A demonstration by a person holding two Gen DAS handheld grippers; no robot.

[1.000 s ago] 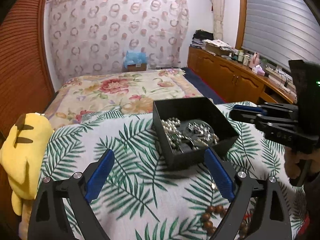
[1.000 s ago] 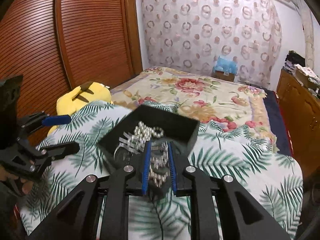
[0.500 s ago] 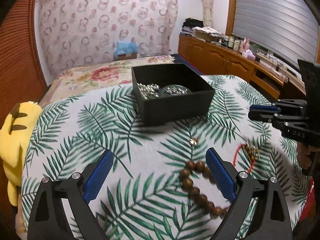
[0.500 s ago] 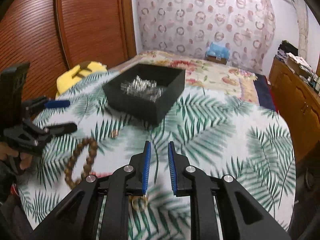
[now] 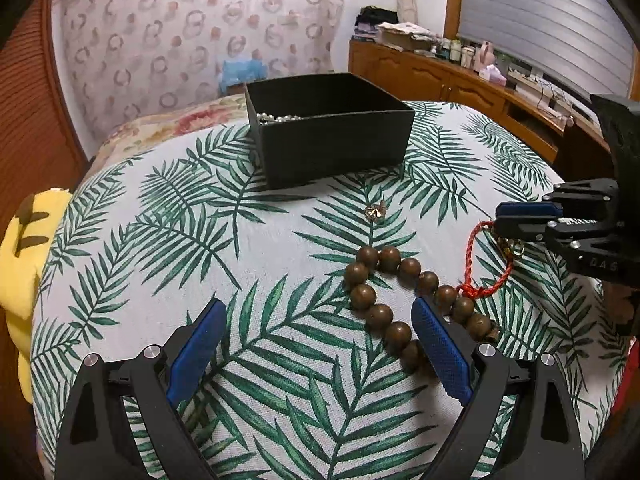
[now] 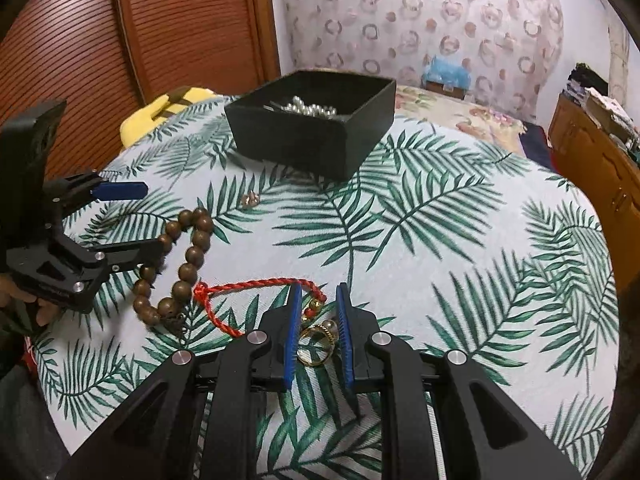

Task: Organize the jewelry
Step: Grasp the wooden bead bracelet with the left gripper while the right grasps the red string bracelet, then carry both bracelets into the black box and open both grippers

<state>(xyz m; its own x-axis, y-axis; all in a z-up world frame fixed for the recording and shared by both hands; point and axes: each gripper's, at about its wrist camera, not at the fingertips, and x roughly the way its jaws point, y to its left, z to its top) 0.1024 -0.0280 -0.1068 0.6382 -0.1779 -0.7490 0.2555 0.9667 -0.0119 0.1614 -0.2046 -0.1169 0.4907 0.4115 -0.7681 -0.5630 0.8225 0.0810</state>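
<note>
A black box (image 5: 328, 124) with pearls (image 6: 310, 109) stands at the far side of the leaf-print tablecloth (image 5: 168, 240); it also shows in the right wrist view (image 6: 308, 136). A brown wooden bead bracelet (image 5: 384, 300) (image 6: 188, 264), a red cord bracelet (image 5: 480, 264) (image 6: 248, 292) with gold rings (image 6: 316, 344) and a small gold charm (image 5: 375, 211) (image 6: 250, 199) lie on the cloth. My left gripper (image 5: 316, 344) is open, low over the cloth, its right finger by the beads. My right gripper (image 6: 318, 328) is narrowly open, its jaws astride the gold rings and cord.
A yellow plush toy (image 5: 24, 264) lies at the table's left edge. A bed with a floral cover (image 6: 452, 108) lies behind the table. Wooden cabinets (image 5: 448, 80) run along the right wall, a slatted wooden wardrobe (image 6: 120, 40) along the left.
Both grippers have pulled back from the box toward the near side and dropped low. The right gripper's jaws, nearly shut before, now stand a little apart around the gold rings.
</note>
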